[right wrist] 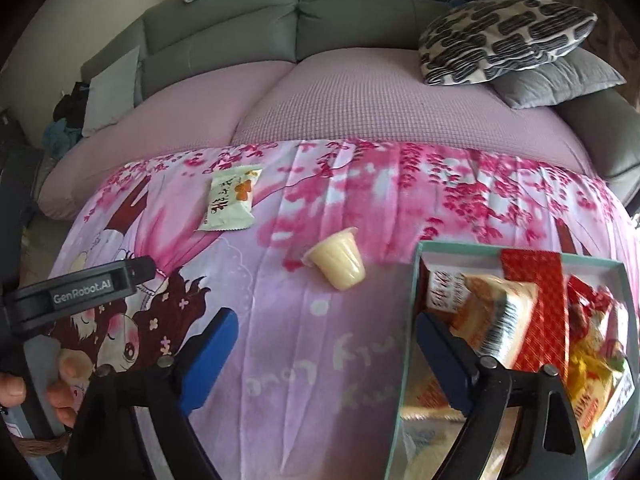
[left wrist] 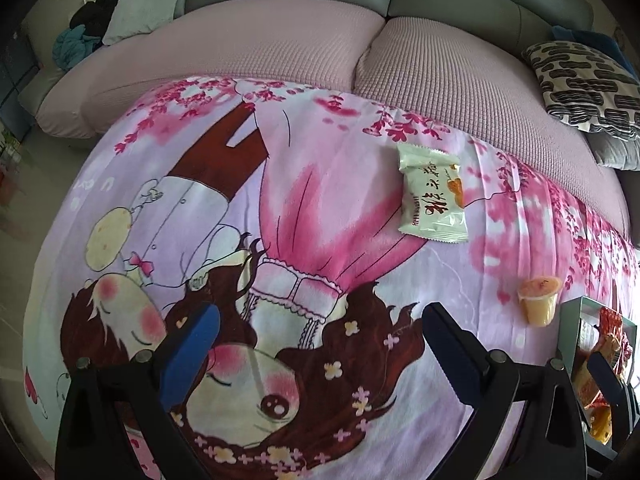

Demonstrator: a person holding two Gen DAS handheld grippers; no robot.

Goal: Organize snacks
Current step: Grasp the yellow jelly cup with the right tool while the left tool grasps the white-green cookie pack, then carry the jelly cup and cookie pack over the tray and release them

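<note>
A white snack packet (left wrist: 434, 196) with an orange picture lies flat on the pink cartoon blanket (left wrist: 320, 160). A yellow jelly cup (left wrist: 538, 300) lies on its side nearer the teal-rimmed box (left wrist: 568, 312) of snacks. My left gripper (left wrist: 320, 344) hangs open over the blanket, well short of both. In the right wrist view the packet (right wrist: 232, 198) and the cup (right wrist: 338, 264) lie ahead. My right gripper (right wrist: 326, 344) is open with nothing between its pads; its right finger sits over the left rim of the box (right wrist: 520, 250). A blurred orange-and-white packet (right wrist: 496, 320) is inside the box beside that finger.
The box holds several red, orange and yellow wrappers (right wrist: 592, 360). The left gripper's black body (right wrist: 80, 292) and a hand (right wrist: 60, 376) are at the left. Behind the blanket stands a grey sofa (right wrist: 360, 24) with a patterned pillow (right wrist: 504, 36) and pink cushions (right wrist: 360, 96).
</note>
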